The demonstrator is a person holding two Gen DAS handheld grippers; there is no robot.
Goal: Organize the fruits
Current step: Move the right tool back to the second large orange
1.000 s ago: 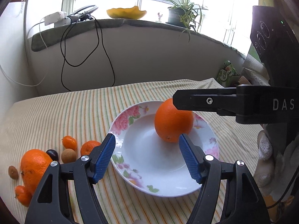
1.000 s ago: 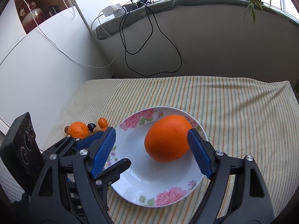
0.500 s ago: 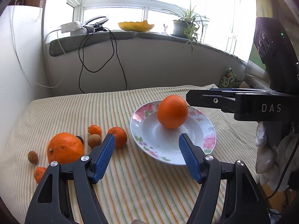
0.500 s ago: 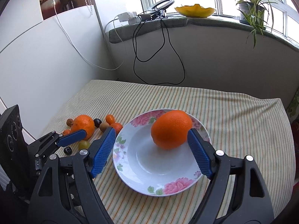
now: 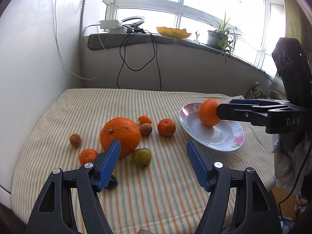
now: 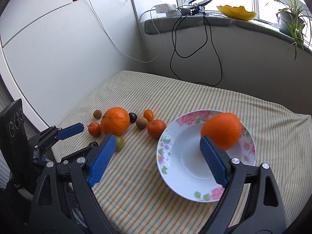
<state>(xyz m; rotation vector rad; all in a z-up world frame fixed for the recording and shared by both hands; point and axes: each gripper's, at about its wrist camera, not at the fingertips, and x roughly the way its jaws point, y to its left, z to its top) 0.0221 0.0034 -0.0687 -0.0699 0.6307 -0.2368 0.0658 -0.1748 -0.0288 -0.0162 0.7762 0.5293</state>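
left gripper [image 5: 153, 160] withdrawn from floral plate [image 6: 171, 167] toward loose fruit, tongs spread, empty — right gripper [image 6: 156, 160] likewise spread; orange [image 6: 222, 129] stays plated; large orange [image 5: 120, 134] likely next.

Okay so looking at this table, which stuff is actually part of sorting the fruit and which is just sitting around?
Part of the job:
- floral plate
- orange on the plate
- big orange on the cloth
- mandarins
- small brown fruits
- green fruit
- dark plum

Just lying about:
- yellow bowl
- potted plant
- ring light
- black cables
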